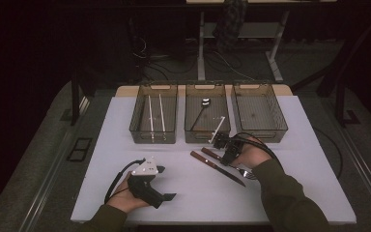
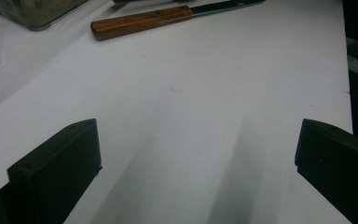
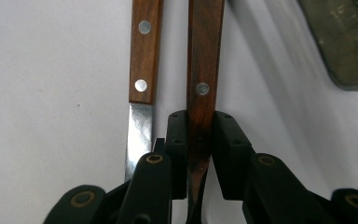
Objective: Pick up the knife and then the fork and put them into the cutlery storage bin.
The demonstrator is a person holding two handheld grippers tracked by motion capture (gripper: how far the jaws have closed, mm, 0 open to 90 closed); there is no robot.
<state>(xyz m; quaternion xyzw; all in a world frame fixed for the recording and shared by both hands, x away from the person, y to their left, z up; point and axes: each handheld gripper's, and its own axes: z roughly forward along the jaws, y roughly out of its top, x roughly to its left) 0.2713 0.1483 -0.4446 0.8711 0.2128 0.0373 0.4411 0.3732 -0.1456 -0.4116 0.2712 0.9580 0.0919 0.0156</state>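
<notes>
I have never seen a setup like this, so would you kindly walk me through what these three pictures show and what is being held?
No robot arm here: a person sits at a white table and holds a handheld two-jaw tool in each hand. The high view looks down from above the person. The other two pictures come from small cameras riding on each tool, looking along its black jaws.

At the far side of the table stand three clear bins. The left one holds two thin white sticks, the middle one a spoon, the right one looks empty.

The left tool rests low over bare table, jaws wide apart, holding nothing.

The right tool has its jaws pressed on the wooden handle of a fork. Beside it lies a wooden-handled knife, flat on the table and not gripped.
</notes>
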